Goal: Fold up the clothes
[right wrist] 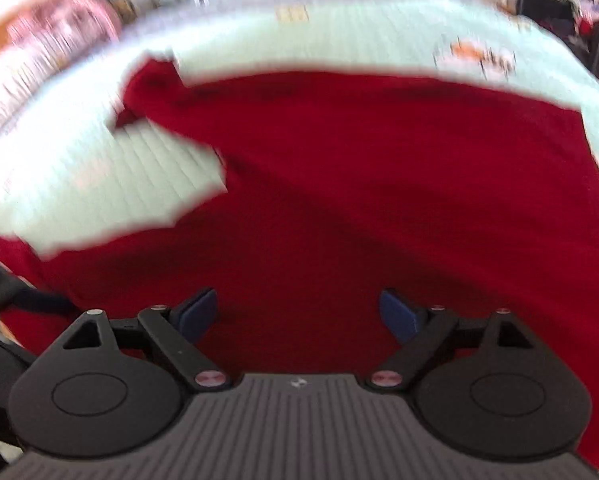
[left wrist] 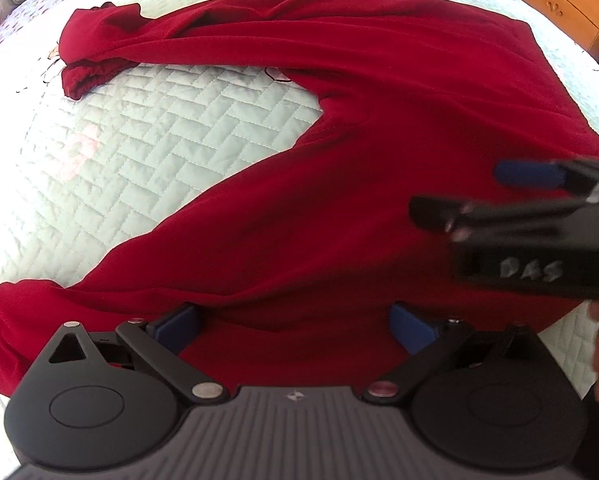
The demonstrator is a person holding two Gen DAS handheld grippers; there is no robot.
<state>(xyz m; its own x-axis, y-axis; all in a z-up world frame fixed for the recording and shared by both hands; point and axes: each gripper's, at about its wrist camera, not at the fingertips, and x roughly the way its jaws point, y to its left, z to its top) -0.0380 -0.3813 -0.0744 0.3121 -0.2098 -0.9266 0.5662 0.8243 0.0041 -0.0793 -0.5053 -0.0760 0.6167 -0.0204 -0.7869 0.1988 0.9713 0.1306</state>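
Now we are hovering over a dark red fleece top [left wrist: 379, 128] spread on the quilted pale-green bedcover [left wrist: 159, 128].
Both sleeves are lying outward, unfolded; left gripper [left wrist: 293, 326] and right gripper [right wrist: 297, 314] are gaping, holding nothing.

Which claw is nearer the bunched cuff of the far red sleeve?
Probably the left claw, on the cuff's side, though the quilted mint bedspread lies between. The right claw hovers over the red fleece top's body, further right.

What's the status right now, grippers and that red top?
Left gripper open, right gripper open, both empty. Red garment spread on quilted bedspread, sleeves out, unfolded. Nothing in the way.
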